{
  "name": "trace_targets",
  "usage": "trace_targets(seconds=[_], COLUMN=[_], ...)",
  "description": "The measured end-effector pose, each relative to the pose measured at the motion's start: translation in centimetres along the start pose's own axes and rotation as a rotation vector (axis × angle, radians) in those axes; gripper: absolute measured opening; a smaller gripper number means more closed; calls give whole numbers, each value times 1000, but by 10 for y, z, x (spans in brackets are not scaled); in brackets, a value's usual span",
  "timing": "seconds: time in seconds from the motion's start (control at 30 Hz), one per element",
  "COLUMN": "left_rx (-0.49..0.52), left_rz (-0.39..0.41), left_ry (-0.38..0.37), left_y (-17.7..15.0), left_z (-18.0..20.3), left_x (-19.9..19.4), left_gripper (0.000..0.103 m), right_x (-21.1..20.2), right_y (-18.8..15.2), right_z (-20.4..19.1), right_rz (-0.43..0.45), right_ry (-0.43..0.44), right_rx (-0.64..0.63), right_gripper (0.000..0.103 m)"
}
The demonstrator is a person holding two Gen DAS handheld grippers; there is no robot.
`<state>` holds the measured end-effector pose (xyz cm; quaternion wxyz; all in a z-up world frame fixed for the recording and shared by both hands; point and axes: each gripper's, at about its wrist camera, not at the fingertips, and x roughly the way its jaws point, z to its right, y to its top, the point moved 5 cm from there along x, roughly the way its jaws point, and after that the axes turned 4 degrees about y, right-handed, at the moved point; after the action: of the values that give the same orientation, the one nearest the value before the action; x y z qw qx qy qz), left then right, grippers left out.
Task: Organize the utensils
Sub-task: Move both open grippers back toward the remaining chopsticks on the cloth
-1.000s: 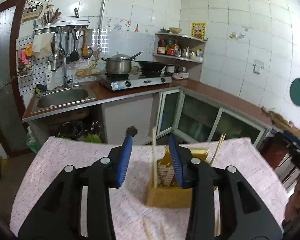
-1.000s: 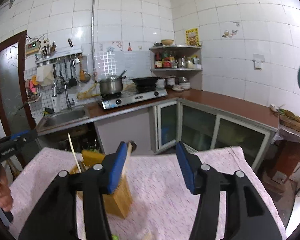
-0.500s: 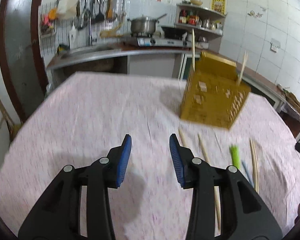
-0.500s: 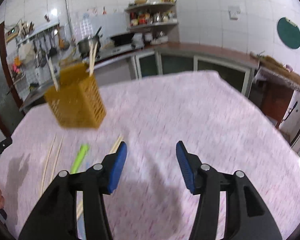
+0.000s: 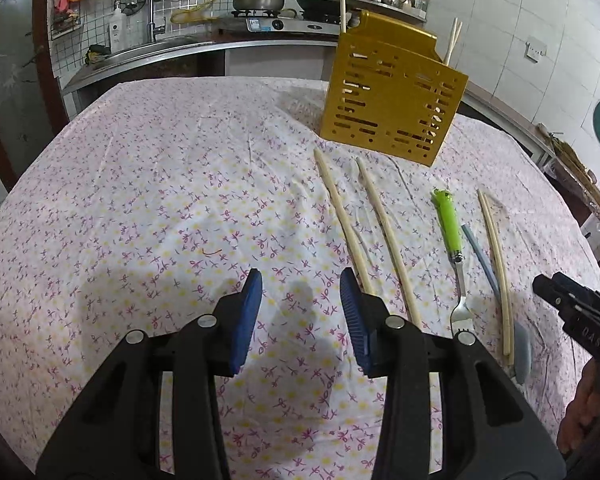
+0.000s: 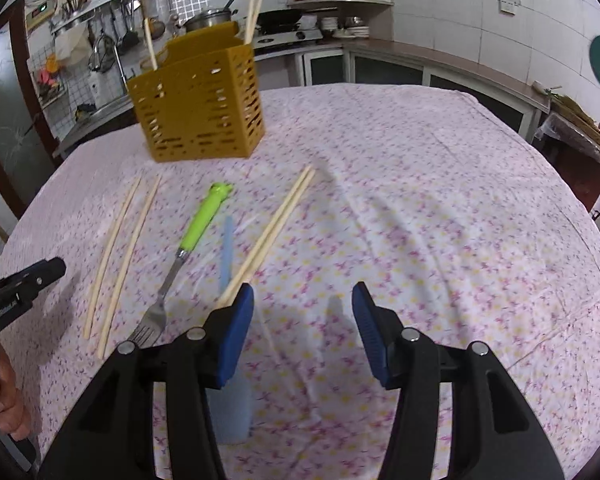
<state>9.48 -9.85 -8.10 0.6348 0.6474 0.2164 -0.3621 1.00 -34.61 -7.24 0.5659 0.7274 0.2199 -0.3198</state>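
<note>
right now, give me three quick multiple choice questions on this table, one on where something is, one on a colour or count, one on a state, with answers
1. Where does the fork lie?
A. inside the yellow holder
B. flat on the tablecloth, between chopsticks
C. in a gripper

2. What colour is the fork's handle?
A. red
B. black
C. green

3. How are the jaws of the left gripper?
A. apart, nothing between them
B. closed on a chopstick
C. closed on the fork

Answers:
1 B: it lies on the tablecloth, in front of the yellow holder, with loose chopsticks on either side.
2 C: the handle is bright green.
3 A: only cloth shows between the blue pads.
</note>
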Motion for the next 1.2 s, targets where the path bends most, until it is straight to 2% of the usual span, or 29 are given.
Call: trace_targets(seconds=[0.43, 0.57, 0.7, 0.8, 0.87, 1.2], left_rx=[49, 58, 59, 59, 55, 38], left_rz=[-28, -36, -45, -40, -38, -55], left_ry=[-21, -24, -24, -21, -18, -33], left_y=[5, 4, 4, 6, 7, 18], left_z=[23, 28, 30, 29, 28, 25], left_x=[11, 14, 18, 17, 17, 27], left_gripper=[39, 40, 40, 39, 40, 40], right_x=[17, 21, 29, 33, 37, 45], right_y=[-4, 0, 7, 10, 7, 18], right_z=[-13, -13, -15, -18, -16, -9], right_rz=[-54, -62, -92, -88, -108, -94], right_ry=[16, -1, 21, -36, -29, -29], right_rx=[6, 11, 49, 17, 25, 8], right_gripper=[52, 52, 52, 52, 52, 52])
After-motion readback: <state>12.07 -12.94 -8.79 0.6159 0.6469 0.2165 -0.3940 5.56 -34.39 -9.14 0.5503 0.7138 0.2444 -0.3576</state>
